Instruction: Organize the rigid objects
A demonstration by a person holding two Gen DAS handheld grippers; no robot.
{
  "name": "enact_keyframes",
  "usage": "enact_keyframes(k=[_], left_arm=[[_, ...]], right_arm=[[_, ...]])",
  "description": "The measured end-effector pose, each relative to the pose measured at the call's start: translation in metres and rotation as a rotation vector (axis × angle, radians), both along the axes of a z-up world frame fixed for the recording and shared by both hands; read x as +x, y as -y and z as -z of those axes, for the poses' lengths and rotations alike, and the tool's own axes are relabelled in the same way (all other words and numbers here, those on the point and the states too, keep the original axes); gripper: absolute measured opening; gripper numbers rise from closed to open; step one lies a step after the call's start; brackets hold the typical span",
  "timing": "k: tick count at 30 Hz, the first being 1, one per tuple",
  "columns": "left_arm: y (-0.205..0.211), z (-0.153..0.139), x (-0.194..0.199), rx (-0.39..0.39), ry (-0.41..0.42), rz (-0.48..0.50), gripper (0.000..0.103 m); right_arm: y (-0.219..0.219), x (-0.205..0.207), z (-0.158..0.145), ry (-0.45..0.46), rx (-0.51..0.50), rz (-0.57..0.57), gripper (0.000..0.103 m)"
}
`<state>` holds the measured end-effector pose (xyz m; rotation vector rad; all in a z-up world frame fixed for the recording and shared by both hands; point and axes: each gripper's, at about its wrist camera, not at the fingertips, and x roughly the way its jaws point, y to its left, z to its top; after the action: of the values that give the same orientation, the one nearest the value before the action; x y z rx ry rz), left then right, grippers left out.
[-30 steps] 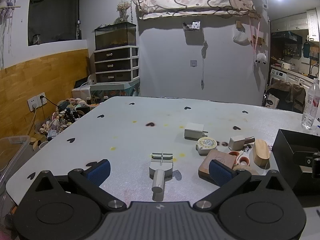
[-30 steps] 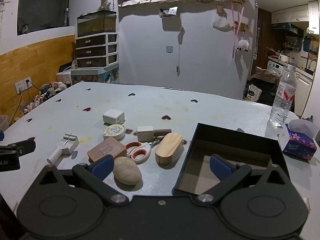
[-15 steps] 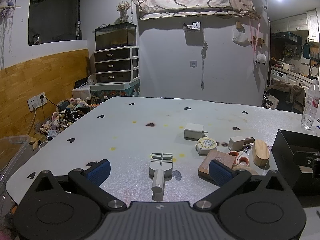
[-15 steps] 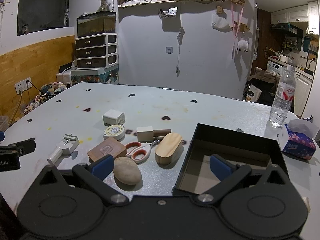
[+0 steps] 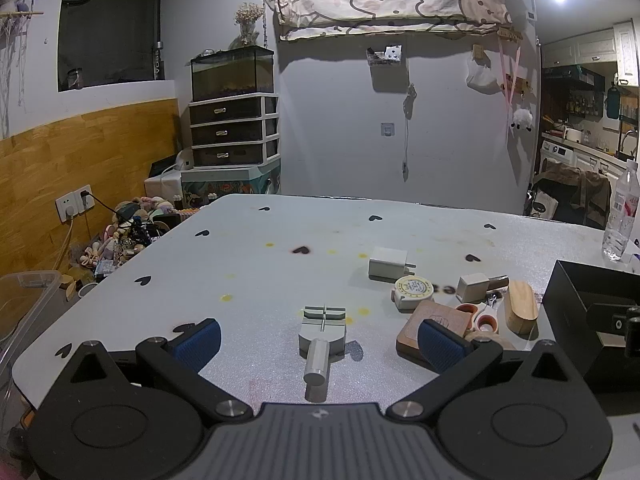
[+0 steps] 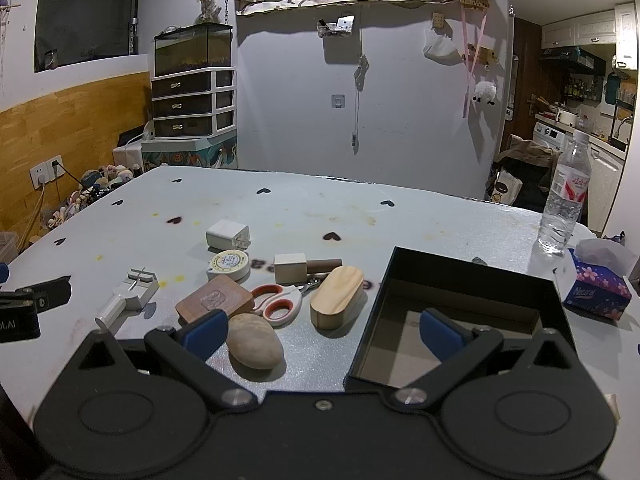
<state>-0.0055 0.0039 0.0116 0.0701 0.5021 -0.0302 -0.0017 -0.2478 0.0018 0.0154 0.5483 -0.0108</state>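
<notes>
A cluster of rigid objects lies on the grey table point(image 6: 320, 208): a white charger point(image 6: 227, 235), round tape measure point(image 6: 229, 264), wooden stamp point(image 6: 306, 266), brown wooden block point(image 6: 214, 300), red-handled scissors point(image 6: 280, 304), oval wooden box point(image 6: 337, 296), smooth stone point(image 6: 253, 340) and a grey watch tool point(image 5: 322, 330). An empty black box point(image 6: 460, 308) stands to their right. My left gripper point(image 5: 318, 338) is open and empty, with the watch tool lying between its fingers. My right gripper point(image 6: 322, 330) is open and empty, spanning from the stone to the box.
A water bottle point(image 6: 564, 204) and a tissue pack point(image 6: 600, 284) stand at the table's right side. Drawers with a fish tank point(image 5: 234, 120) stand behind the table, and toys lie on the floor at the left.
</notes>
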Motion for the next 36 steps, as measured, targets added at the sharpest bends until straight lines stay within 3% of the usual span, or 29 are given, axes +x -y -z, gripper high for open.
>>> enact_keyframes(k=[15,23,31,36], left_arm=[[0.0,-0.005,0.0,0.0,0.01,-0.001,0.103],[-0.013,-0.015,0.015,-0.022,0.053,-0.063,0.103],[-0.018,-0.007,0.046,-0.016,0.085,-0.109,0.103],[-0.016,0.01,0.059,-0.013,0.068,-0.107,0.103]], right_arm=[[0.009,-0.009,-0.008,0.052,0.036,0.024,0.103],[0.053,-0.012,-0.017,0.137,0.078,0.211,0.103],[0.106,-0.015,-0.004,0.093,0.028,0.419,0.102],[0.14,-0.018,0.017,0.003,0.057,0.499,0.084]])
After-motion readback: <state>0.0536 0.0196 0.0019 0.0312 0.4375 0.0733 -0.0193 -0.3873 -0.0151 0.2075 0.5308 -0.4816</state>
